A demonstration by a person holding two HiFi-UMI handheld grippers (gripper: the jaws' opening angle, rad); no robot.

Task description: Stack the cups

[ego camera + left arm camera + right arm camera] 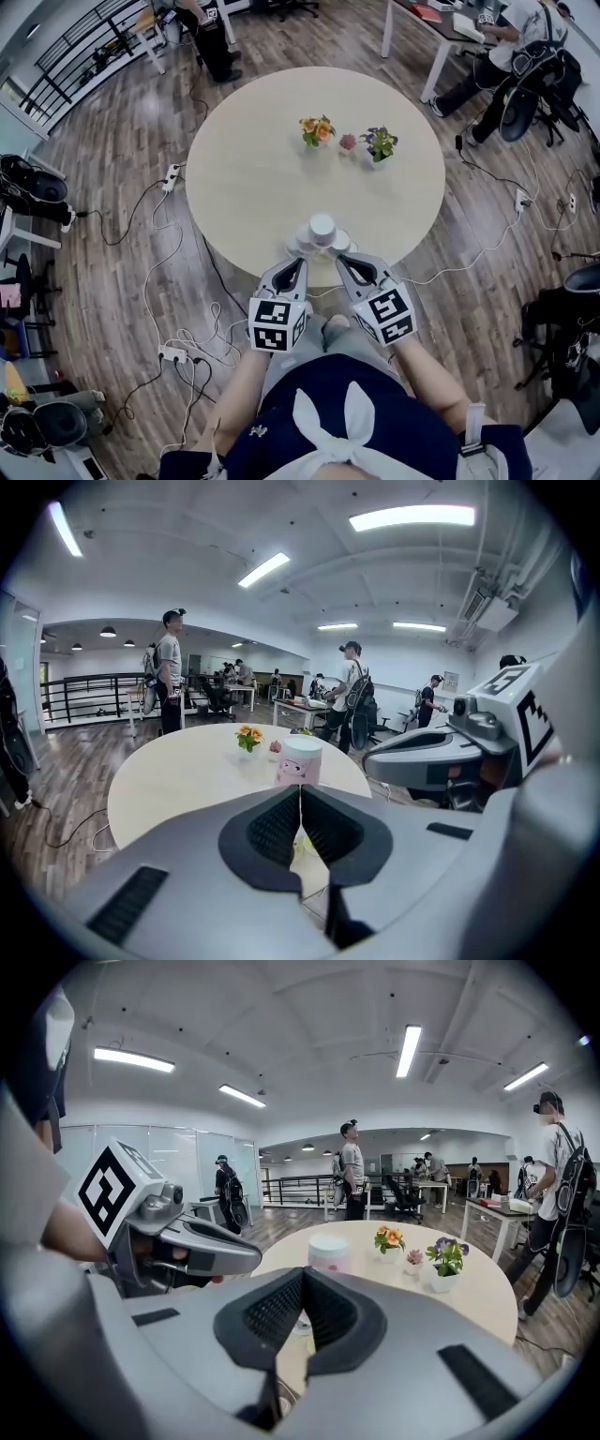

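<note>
A pink cup (322, 227) with a pale top stands at the near edge of the round table (244, 178), with paler cup shapes (300, 247) low on either side of it. How these sit together I cannot tell. My left gripper (298, 266) and right gripper (343, 262) hover side by side just short of the table edge, both shut and holding nothing. In the left gripper view the cup (300, 761) rises beyond my shut left gripper (300, 810). In the right gripper view the same cup (329, 1252) stands beyond my shut right gripper (303, 1297).
Three small flower pots (319, 129) (348, 142) (379, 142) stand in a row at the table's middle. Cables and a power strip (173, 354) lie on the wooden floor to the left. People stand and sit at desks (441, 23) beyond the table.
</note>
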